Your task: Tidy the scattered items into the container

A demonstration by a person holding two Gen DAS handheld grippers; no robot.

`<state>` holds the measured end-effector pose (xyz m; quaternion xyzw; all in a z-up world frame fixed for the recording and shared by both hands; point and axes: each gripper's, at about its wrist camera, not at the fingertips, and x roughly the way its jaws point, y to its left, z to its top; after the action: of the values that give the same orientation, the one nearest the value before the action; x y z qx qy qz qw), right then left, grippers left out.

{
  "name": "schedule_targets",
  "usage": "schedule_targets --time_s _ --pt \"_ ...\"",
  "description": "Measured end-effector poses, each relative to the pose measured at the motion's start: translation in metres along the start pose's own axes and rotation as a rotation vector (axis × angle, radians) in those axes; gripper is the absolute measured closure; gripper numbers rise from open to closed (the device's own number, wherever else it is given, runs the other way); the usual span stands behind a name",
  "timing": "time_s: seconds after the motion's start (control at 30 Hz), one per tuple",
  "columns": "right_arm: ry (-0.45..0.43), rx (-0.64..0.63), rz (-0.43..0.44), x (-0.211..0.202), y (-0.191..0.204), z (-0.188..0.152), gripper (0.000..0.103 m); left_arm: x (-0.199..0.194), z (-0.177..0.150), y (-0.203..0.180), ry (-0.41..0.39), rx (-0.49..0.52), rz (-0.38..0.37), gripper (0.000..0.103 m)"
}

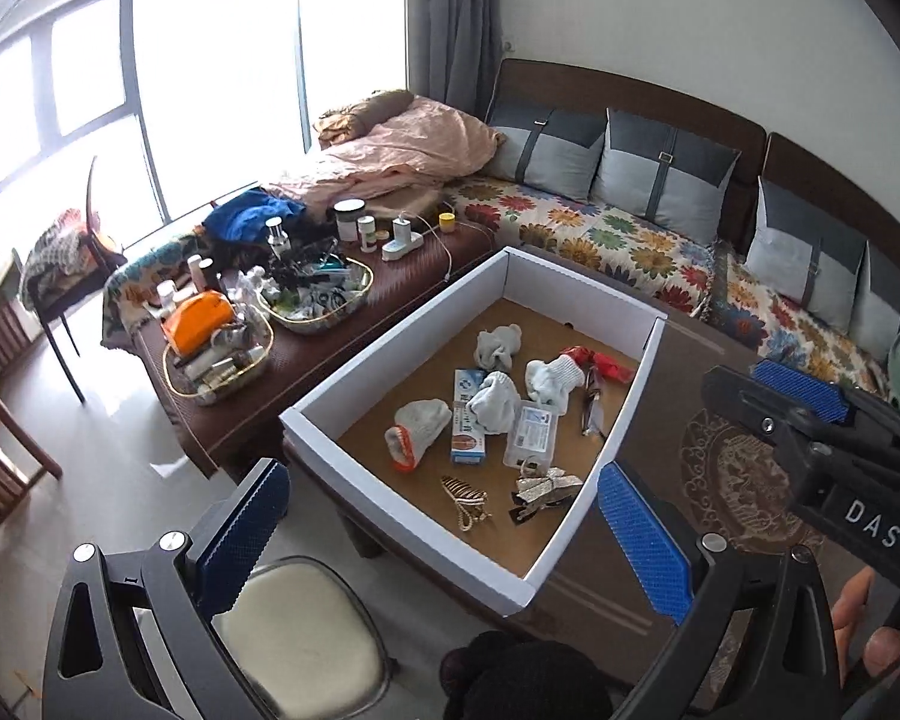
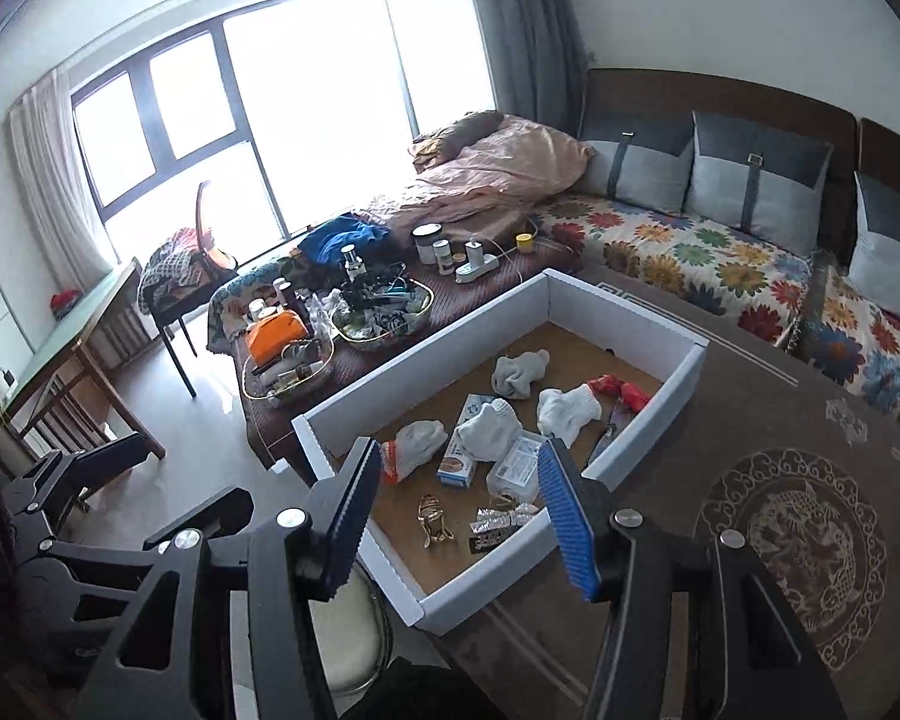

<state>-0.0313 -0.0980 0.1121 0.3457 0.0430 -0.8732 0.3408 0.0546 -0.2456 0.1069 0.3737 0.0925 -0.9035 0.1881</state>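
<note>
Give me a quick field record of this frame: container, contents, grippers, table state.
container: white box, open top, on the brown table
contents: white gloves, grey sock, red item, blue-white carton, clear plastic case, gold hair clip, silver bow
left gripper: open, holds nothing
right gripper: open, holds nothing
table state: no loose items seen beside the box

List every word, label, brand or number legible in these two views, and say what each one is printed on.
"DAS": white letters on the black body of the right gripper, seen from the left wrist view.
Blue and white carton in the white box: printing too small to read.
Clear plastic case: its label is blurred, unreadable.
Nothing else carries legible text.
</note>
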Motion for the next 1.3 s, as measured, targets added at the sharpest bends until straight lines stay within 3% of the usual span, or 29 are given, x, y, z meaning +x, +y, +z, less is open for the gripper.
schedule_targets --time_s 0.23,0.43,0.63,1.3 --pt "0.081 -0.078 -0.009 0.039 0.010 0.036 0.047 0.019 0.027 0.014 0.012 -0.081 0.010 0.000" --pt "0.124 -0.077 -0.022 0.063 0.003 0.039 0.048 0.050 0.032 0.017 0.079 -0.117 0.015 0.000" --pt "0.166 -0.076 -0.036 0.086 -0.004 0.042 0.048 0.058 0.033 0.013 0.090 -0.089 0.054 0.000" --pt "0.170 -0.092 -0.060 0.076 -0.004 0.049 0.047 0.051 0.041 0.014 0.079 -0.091 0.069 0.000"
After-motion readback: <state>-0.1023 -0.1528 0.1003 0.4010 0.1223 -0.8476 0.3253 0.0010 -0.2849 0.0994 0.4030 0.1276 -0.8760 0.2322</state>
